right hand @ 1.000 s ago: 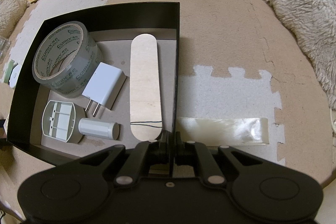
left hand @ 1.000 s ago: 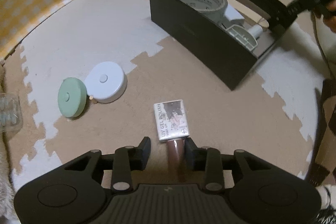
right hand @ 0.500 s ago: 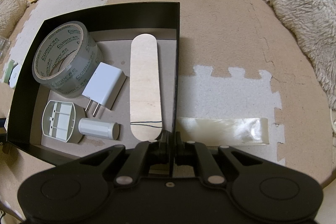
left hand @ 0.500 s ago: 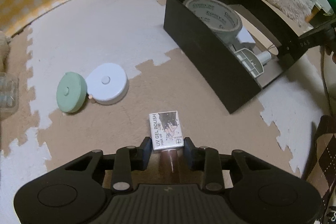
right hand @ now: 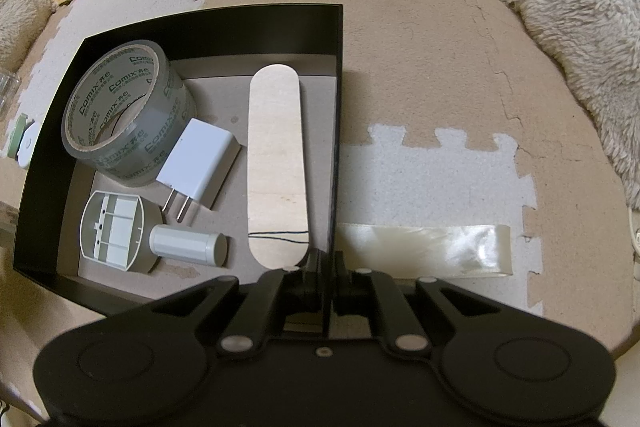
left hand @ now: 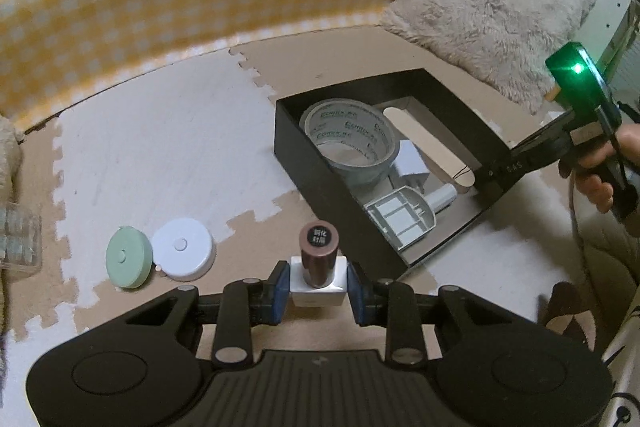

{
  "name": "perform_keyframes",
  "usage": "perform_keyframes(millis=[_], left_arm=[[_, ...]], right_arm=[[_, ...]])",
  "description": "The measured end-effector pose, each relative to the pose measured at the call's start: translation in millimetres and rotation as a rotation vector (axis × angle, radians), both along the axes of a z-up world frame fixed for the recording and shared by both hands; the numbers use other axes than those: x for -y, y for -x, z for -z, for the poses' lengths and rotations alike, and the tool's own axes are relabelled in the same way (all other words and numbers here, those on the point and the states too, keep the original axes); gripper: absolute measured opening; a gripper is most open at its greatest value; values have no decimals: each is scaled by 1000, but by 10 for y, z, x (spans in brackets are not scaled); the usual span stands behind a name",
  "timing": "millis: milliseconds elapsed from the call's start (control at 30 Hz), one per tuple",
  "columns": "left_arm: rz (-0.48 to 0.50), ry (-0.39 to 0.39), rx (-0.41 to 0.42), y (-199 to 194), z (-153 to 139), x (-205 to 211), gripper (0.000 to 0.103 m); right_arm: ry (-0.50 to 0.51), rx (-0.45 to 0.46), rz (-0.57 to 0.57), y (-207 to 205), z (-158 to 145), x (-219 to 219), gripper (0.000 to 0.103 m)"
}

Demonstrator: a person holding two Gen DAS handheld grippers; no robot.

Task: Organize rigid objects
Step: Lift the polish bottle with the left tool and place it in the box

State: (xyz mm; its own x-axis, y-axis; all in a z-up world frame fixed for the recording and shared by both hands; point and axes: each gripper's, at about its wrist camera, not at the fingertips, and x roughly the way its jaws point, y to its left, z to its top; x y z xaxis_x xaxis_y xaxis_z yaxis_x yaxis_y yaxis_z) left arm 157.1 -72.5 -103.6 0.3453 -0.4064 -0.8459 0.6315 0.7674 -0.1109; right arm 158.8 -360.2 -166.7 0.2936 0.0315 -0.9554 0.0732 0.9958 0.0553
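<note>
My left gripper is shut on a nail polish bottle with a white body and brown cap, held upright above the mat. A black box lies ahead to the right. It holds a tape roll, a white charger, a wooden stick, a grey plastic piece and a white cylinder. My right gripper is shut on the box's right wall at its near end.
A green disc and a white disc lie on the foam mat to the left. A clear container sits at the far left edge. A strip of clear tape lies right of the box. Fluffy cushions and a yellow checked border ring the mat.
My left gripper has closed on the nail polish bottle and lifted and tilted it up off the mat. The right gripper and the box have not moved.
</note>
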Motion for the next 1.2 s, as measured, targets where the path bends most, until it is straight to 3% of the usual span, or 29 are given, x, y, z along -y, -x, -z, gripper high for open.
perform_keyframes(millis=[167, 400, 600, 867, 1200], left_arm=[[-17, 41, 36, -11, -118, -25, 32], [-4, 204, 69, 13, -412, 167, 32], [34, 170, 136, -36, -370, 513, 32], [46, 165, 15, -83, -115, 776, 32], [-32, 311, -168, -34, 137, 1002, 32]], right_arm=[[0, 0, 0, 0, 1, 3, 7], [0, -1, 0, -3, 1, -4, 7], [0, 0, -1, -1, 4, -4, 7], [-2, 0, -1, -3, 1, -4, 7], [-2, 0, -1, -3, 0, -4, 7]])
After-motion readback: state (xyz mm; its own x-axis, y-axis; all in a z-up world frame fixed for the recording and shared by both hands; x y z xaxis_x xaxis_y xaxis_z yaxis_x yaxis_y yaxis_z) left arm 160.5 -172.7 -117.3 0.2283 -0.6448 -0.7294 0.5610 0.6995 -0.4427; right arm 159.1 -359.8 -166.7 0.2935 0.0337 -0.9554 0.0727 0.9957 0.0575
